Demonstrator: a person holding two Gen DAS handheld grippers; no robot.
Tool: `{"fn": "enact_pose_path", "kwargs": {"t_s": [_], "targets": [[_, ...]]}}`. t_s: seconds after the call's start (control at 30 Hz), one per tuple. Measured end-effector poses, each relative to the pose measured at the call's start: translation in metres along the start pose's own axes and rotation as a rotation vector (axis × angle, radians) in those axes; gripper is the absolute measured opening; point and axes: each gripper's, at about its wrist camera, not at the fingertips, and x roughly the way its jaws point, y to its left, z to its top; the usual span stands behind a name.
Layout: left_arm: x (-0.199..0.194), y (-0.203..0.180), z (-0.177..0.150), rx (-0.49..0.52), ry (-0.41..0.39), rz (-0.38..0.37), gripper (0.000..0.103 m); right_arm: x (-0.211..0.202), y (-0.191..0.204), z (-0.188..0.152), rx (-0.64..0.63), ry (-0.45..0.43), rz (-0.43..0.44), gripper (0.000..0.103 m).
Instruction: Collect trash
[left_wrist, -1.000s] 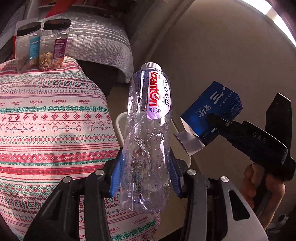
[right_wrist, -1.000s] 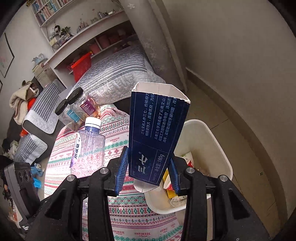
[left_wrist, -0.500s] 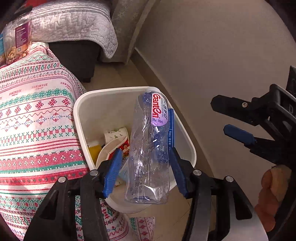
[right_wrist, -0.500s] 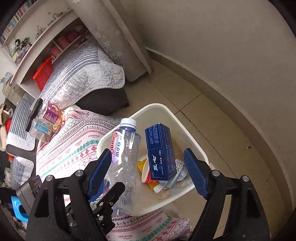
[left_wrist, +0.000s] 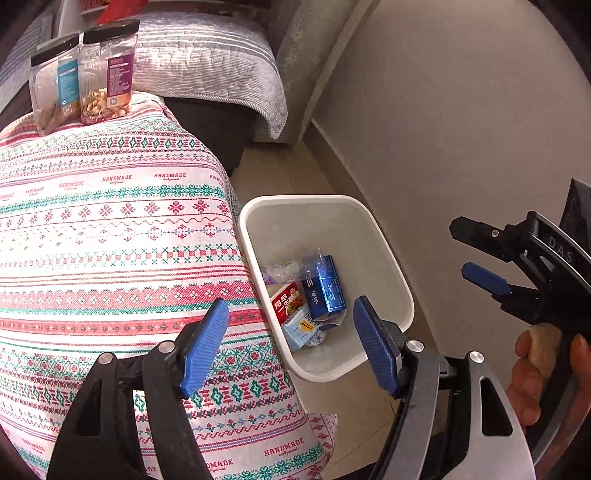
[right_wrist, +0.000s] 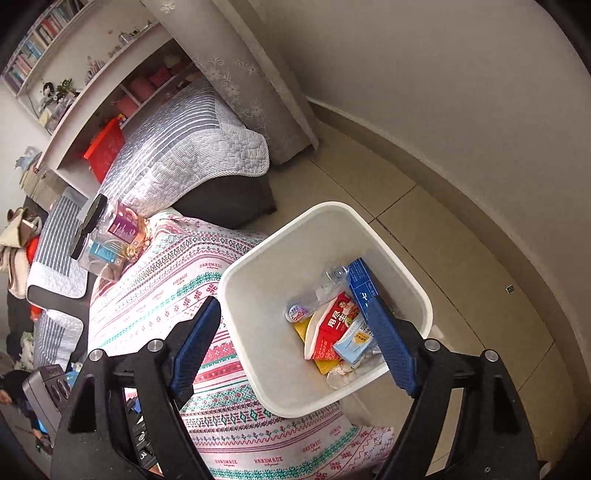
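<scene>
Left wrist view: left tongs (left_wrist: 291, 343) wide open, nothing held. Bin (left_wrist: 391, 269) sits just ahead of the tips, on the floor against the cloth (left_wrist: 110, 236). In it: blue box (left_wrist: 325, 288), clear bottle (left_wrist: 291, 267), red pack (left_wrist: 290, 301), pale pouch (left_wrist: 304, 326). Right tongs (left_wrist: 480, 254) off to the right, also spread, empty.

Right wrist view: right tongs (right_wrist: 295, 343) wide open, empty, over the bin (right_wrist: 240, 295). Bottle (right_wrist: 321, 291) lies beyond the tips, box (right_wrist: 364, 286) partly behind the right finger.

Handling, by judgement: all light. Bottle thin, crushes and slips, so grip mid-body. Box is stiff card, so pinch across its flat faces. Two jars (left_wrist: 81, 74) far ahead-left on the cloth look part full, probably not trash.
</scene>
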Motion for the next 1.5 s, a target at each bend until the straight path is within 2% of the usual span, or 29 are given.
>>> {"fn": "enact_pose_path", "kwargs": {"t_s": [0.2, 0.23, 0.33, 0.47, 0.63, 0.73, 0.87, 1.0, 1.1, 1.5], "targets": [[-0.050, 0.004, -0.015, 0.040, -0.022, 0.081, 0.075, -0.021, 0.027, -0.025, -0.078, -0.047, 0.000, 0.083], [-0.056, 0.005, -0.018, 0.039, -0.026, 0.095, 0.077, -0.028, 0.032, -0.032, -0.095, -0.072, -0.008, 0.087], [-0.075, 0.011, -0.030, 0.028, -0.055, 0.114, 0.082, -0.047, 0.045, -0.057, -0.132, -0.146, -0.020, 0.090], [-0.099, 0.018, -0.048, 0.020, -0.053, 0.151, 0.085, -0.063, 0.057, -0.096, -0.180, -0.175, 0.002, 0.093], [-0.134, 0.027, -0.074, 0.053, -0.114, 0.229, 0.091, -0.076, 0.068, -0.148, -0.271, -0.199, -0.078, 0.096], [-0.145, 0.033, -0.091, 0.046, -0.119, 0.221, 0.091, -0.085, 0.072, -0.175, -0.321, -0.230, -0.127, 0.096], [-0.154, 0.025, -0.097, 0.076, -0.147, 0.221, 0.091, -0.096, 0.078, -0.200, -0.379, -0.255, -0.168, 0.096], [-0.155, 0.016, -0.102, 0.130, -0.170, 0.230, 0.091, -0.101, 0.080, -0.208, -0.393, -0.283, -0.188, 0.096], [-0.149, 0.012, -0.105, 0.147, -0.169, 0.234, 0.091, -0.096, 0.080, -0.205, -0.386, -0.274, -0.191, 0.096], [-0.139, 0.022, -0.104, 0.135, -0.141, 0.250, 0.091, -0.084, 0.085, -0.203, -0.400, -0.266, -0.220, 0.096]]}}
